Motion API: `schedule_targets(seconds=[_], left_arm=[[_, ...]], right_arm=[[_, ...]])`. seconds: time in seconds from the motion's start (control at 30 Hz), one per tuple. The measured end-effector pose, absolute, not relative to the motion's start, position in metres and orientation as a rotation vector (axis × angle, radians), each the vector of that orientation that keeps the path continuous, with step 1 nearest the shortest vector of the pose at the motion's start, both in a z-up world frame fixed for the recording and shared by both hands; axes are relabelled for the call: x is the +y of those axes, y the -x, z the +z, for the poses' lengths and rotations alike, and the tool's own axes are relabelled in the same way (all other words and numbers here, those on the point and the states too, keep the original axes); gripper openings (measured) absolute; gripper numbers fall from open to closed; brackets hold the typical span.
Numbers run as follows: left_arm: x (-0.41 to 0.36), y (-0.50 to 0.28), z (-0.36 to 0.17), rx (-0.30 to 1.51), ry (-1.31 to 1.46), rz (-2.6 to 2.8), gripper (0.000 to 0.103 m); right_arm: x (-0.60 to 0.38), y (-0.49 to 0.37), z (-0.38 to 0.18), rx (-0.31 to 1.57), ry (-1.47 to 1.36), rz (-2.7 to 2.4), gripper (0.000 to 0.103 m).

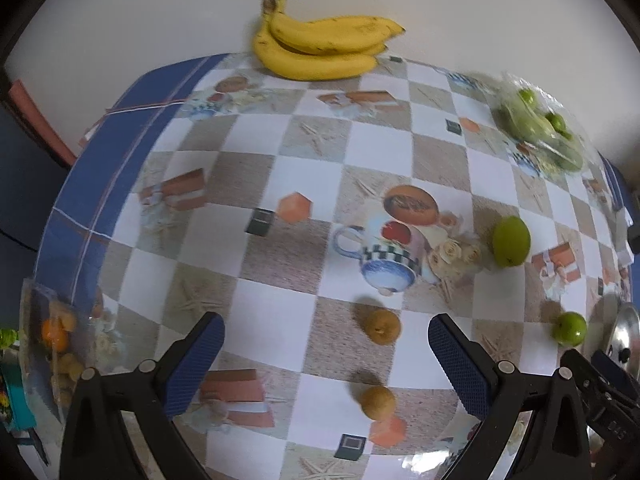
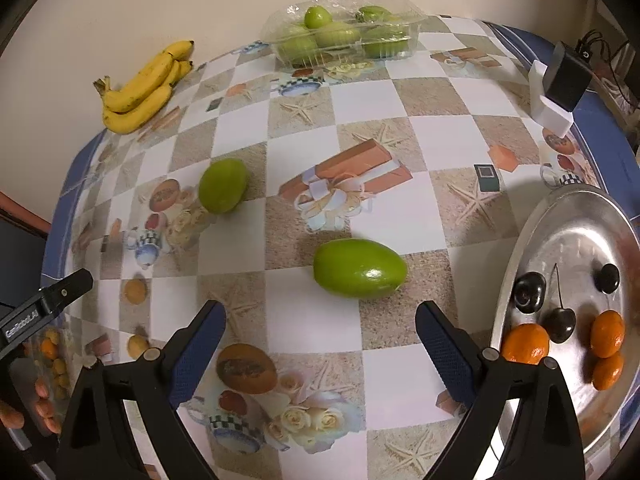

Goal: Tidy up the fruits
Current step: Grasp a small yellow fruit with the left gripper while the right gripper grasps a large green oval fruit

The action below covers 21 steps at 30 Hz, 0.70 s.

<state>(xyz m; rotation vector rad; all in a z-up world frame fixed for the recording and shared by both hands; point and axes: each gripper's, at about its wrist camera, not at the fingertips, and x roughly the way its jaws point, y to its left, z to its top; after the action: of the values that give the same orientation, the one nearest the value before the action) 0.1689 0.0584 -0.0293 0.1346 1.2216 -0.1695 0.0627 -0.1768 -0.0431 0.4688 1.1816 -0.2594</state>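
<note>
Blue-padded claws (image 1: 326, 354) (image 2: 320, 344) — wide, empty

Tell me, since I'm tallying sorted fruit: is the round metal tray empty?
Not empty: the round metal tray holds three small oranges and three dark cherries.

I see a bunch of yellow bananas (image 2: 146, 84) lying by the wall, a clear plastic punnet (image 2: 344, 34) of green fruit at the table's far edge, two loose green fruits (image 2: 360, 269) (image 2: 223, 191) mid-table, two small brown fruits (image 1: 382, 326) (image 1: 378, 401), and a steel plate (image 2: 532, 240) holding three oranges (image 2: 525, 343) and dark cherries (image 2: 529, 292)
</note>
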Motion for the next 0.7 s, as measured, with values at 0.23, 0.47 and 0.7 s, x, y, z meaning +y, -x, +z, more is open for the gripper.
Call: schedule_targets(seconds=[0.23,0.47,0.7], left_arm=[[0.044,-0.161,-0.049,1.309,-0.108,-0.217,0.103],[0.028,-0.146,-0.066,1.372,-0.136,-0.256,0.086],[0.027,-0.137,-0.075,1.418,-0.144,-0.282,0.075]], right_arm=[[-0.184,-0.066,-0.054,1.202,-0.461,-0.286,0.096],[-0.192,-0.068,-0.060,1.196,-0.475,-0.289,0.095],[-0.198,-0.072,-0.067,1.201,-0.476,-0.304,0.069]])
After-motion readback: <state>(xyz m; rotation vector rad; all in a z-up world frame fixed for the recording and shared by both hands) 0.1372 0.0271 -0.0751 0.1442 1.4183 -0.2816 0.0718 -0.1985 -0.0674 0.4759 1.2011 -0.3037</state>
